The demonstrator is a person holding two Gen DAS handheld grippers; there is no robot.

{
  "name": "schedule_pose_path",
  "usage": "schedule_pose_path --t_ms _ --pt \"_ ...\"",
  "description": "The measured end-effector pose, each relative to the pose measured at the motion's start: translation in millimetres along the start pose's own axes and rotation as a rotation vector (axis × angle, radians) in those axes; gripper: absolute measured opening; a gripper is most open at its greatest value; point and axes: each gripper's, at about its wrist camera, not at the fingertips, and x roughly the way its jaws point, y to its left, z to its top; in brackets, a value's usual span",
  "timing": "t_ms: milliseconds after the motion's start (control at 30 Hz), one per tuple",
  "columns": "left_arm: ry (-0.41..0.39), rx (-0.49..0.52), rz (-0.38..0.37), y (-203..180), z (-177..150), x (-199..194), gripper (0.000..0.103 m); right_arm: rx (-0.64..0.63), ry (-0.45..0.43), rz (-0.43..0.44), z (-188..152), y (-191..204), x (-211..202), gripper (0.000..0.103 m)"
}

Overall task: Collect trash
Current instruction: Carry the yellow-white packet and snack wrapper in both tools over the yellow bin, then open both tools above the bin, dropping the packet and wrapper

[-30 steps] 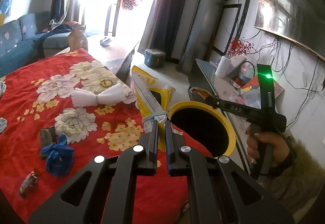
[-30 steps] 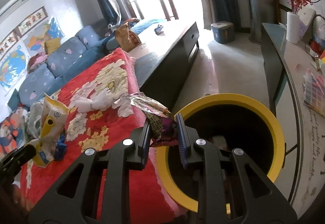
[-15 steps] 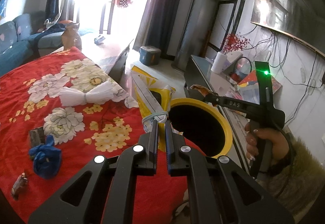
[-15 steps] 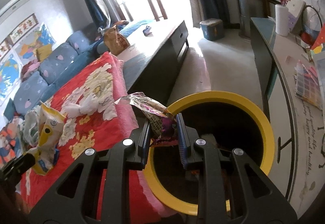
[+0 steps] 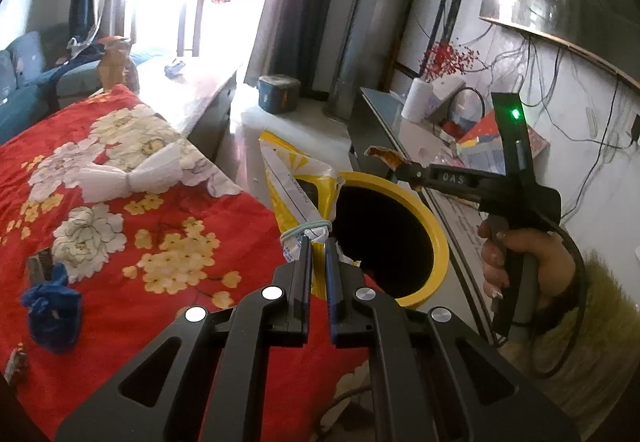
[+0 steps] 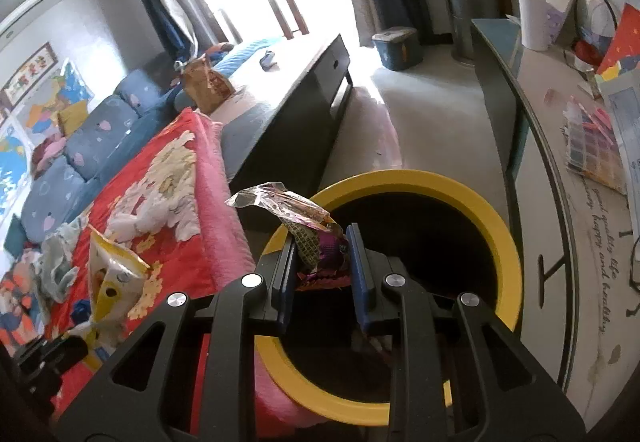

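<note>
left tool (image 5: 317, 242): clamped on the tied neck of a yellow-white snack bag (image 5: 298, 185), bag standing up over the near rim of the bin (image 5: 434, 242)
right tool (image 6: 322, 246): clamped on a crumpled purple wrapper (image 6: 304, 226), held above the bin's open mouth, left side of the hole
bin: yellow rim, dark inside, on the floor just beside the bed edge (image 6: 224, 209)
leftover trash: white tissue wad (image 5: 128, 177), blue crumpled bit (image 5: 52, 310), small dark wrapper (image 5: 38, 266), all on the red flowered blanket (image 5: 180, 209), well apart from the bin
step (my read): both pieces at the bin, drop comes next
risk 1: yellow bag sits over the rim, not clearly over the hole; let go here & it could tip back onto the blanket or slide to the floor
risk 2: wrapper is light & sticks up past the pads; may cling to a pad or flutter out past the rim
risk 3: both tools close together over one opening; could bump each other
</note>
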Motion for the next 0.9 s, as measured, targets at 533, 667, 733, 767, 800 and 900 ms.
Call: schedule_pose_path --t_ms 533,667,733,767,800,900 --pt "0.069 0.048 -0.03 -27 -6 37 0.006 0.08 0.033 -0.053 -7 -32 9 0.018" --pt "0.087 0.048 -0.039 -30 -7 47 0.006 0.1 0.042 -0.058 -8 -38 11 0.019" --pt "0.094 0.049 -0.041 -32 -8 51 0.006 0.111 0.045 -0.059 -8 -41 12 0.019" --pt "0.099 0.049 -0.044 -33 -8 54 0.006 0.117 0.047 -0.058 -8 -43 12 0.019" --pt "0.104 0.049 -0.048 -34 -8 56 0.006 0.124 0.049 -0.054 -8 -45 12 0.019" --pt "0.116 0.049 -0.053 -37 -9 65 0.006 0.138 0.048 -0.056 -8 -49 12 0.019"
